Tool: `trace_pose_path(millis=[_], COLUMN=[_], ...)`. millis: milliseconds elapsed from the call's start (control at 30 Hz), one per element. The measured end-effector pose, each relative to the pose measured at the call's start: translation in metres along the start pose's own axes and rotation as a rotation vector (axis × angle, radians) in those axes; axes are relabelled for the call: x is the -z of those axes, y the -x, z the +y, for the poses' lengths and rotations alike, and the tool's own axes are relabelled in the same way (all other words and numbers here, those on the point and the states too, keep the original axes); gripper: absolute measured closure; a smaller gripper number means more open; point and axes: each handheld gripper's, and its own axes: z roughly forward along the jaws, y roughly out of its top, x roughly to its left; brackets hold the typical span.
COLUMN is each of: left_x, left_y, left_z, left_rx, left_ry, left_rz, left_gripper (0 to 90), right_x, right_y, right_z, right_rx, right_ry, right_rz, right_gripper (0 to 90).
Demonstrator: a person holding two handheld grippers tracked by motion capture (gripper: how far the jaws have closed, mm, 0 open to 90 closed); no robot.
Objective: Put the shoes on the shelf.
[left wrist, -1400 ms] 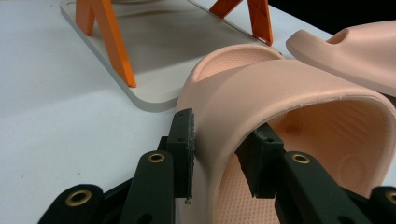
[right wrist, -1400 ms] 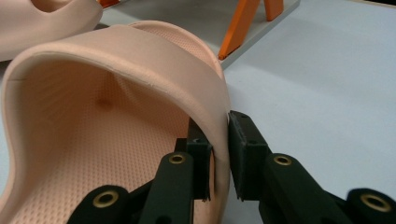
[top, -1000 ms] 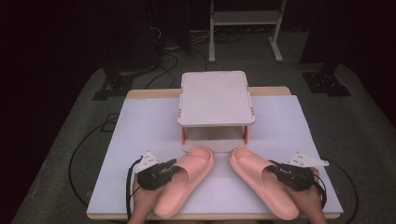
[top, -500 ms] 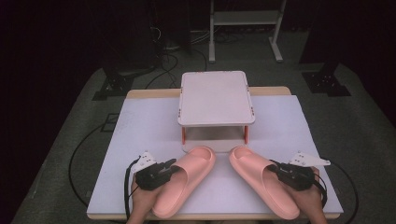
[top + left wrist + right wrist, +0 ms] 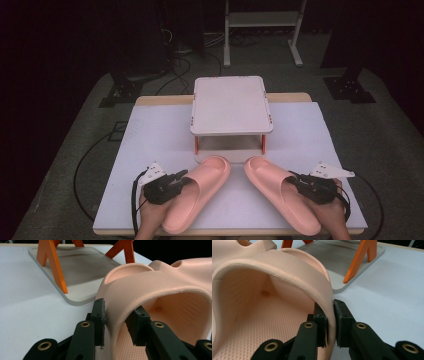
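Observation:
Two pink foam slippers lie toes-forward on the white table, near its front edge. The left slipper (image 5: 200,192) has my left gripper (image 5: 177,182) shut on the outer side of its strap. In the left gripper view, one black pad sits outside the strap and one inside (image 5: 118,323), pinching the pink wall (image 5: 160,287). The right slipper (image 5: 280,195) is held the same way by my right gripper (image 5: 298,181). In the right gripper view its pads (image 5: 330,322) squeeze the strap's outer edge (image 5: 274,302). Both soles rest on the table.
A small white-topped stand (image 5: 231,104) on orange legs (image 5: 53,262) stands just beyond the slipper toes, with a grey base plate (image 5: 82,270) beneath it. White table surface (image 5: 150,135) stretches on either side of the stand. Cables trail on the dark floor behind.

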Motion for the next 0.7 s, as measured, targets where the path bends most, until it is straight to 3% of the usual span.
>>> trace_pose_path(millis=[700], left_x=[0.01], left_y=[0.005], left_z=[0.016], left_rx=[0.006], left_ry=[0.016], left_rz=[-0.062], left_gripper=[71.4], right_x=[0.007], right_y=[-0.014], right_z=[0.018], right_rx=[0.016], right_ry=[0.033], right_rz=[0.032], right_gripper=[81.0])
